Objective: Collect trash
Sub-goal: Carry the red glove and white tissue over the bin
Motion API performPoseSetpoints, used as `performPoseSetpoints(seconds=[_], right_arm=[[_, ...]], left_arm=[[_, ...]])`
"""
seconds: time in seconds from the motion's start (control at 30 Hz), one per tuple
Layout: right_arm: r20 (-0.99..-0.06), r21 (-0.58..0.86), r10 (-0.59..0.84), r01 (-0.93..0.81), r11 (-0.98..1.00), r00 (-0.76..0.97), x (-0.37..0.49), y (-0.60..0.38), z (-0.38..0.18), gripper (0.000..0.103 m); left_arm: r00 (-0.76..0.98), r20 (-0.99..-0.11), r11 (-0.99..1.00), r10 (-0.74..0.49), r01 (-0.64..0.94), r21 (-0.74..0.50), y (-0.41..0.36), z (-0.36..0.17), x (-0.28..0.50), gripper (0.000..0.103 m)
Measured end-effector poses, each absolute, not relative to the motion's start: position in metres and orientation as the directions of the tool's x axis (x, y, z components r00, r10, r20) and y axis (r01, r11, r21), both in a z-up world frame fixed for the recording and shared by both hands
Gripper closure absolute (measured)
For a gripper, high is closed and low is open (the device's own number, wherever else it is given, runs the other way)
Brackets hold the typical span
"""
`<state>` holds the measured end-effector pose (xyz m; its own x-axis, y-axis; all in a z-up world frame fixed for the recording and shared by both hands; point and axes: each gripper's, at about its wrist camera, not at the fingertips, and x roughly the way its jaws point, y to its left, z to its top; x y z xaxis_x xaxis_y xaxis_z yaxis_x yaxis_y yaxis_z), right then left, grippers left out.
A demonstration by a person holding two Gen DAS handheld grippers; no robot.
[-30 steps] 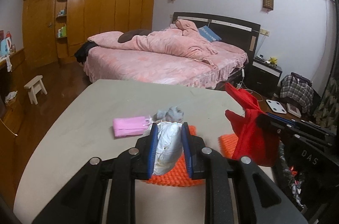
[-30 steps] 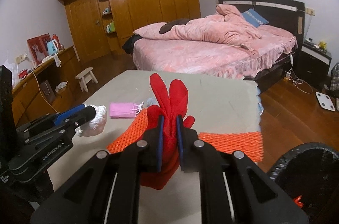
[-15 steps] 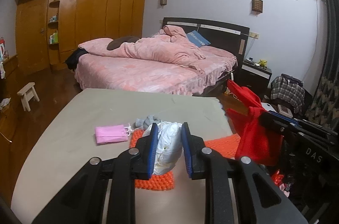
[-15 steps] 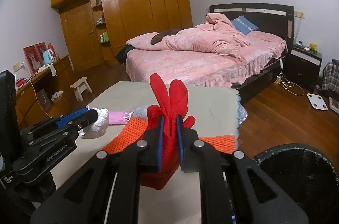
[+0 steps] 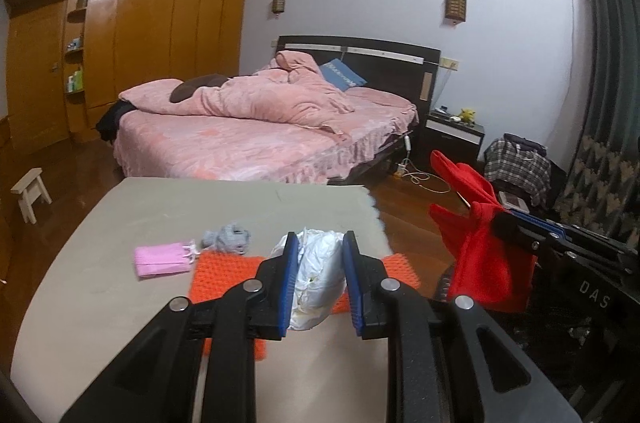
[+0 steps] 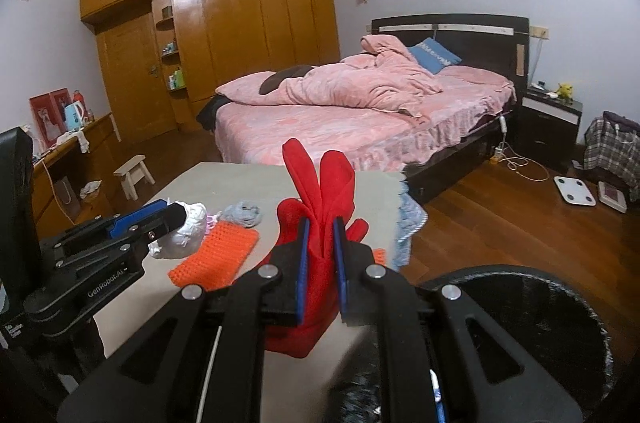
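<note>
My left gripper [image 5: 320, 247] is shut on a crumpled white plastic wad [image 5: 316, 287] and holds it above the near part of the beige table [image 5: 200, 207]. To its right, my right gripper [image 6: 321, 227] is shut on a red cloth [image 6: 320, 183], whose ends stick up past the fingertips. In the right wrist view the left gripper [image 6: 176, 213] shows at the left with the white wad [image 6: 188, 231]. Below the right gripper, at the lower right, gapes a black bin [image 6: 520, 311]. On the table lie an orange mesh mat [image 5: 228, 271], a pink face mask [image 5: 162, 259] and a grey crumpled piece [image 5: 228, 239].
The table's right edge [image 6: 404, 207] ends over the wooden floor [image 6: 480, 215]. A pink bed [image 5: 248, 135] fills the room behind, with a small white stool [image 5: 30, 191] at the left. A dark nightstand [image 5: 452, 139] and a plaid bag [image 5: 516, 159] stand at the right.
Both grippers have drawn back from the table and shifted right with their loads, rising slightly. The black bin now fills more of the right wrist view. Neither grip has changed.
</note>
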<state>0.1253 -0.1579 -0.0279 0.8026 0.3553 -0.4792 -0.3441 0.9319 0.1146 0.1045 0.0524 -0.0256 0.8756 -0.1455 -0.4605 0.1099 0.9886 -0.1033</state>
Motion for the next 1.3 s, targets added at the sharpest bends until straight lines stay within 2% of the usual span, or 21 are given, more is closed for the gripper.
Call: performPoseSetpoints(seconds=[0.83,1.3], right_arm=[[-0.482,0.084,0.147,-0.121,0.989,0.864,0.084,-0.281,-0.037,0.092],[-0.520,0.071,0.052,-0.017,0.997,0.852,0.064,-0.327,-0.056,0.092]], left_arm=[[0.807,-0.459,0.926,-0.372,0.354,-0.128,-0.069,-0.029,0.098,0.081],[0.748,-0.481,0.882,-0.457,0.451,-0.137,-0.121,-0.048,0.094,0.081]])
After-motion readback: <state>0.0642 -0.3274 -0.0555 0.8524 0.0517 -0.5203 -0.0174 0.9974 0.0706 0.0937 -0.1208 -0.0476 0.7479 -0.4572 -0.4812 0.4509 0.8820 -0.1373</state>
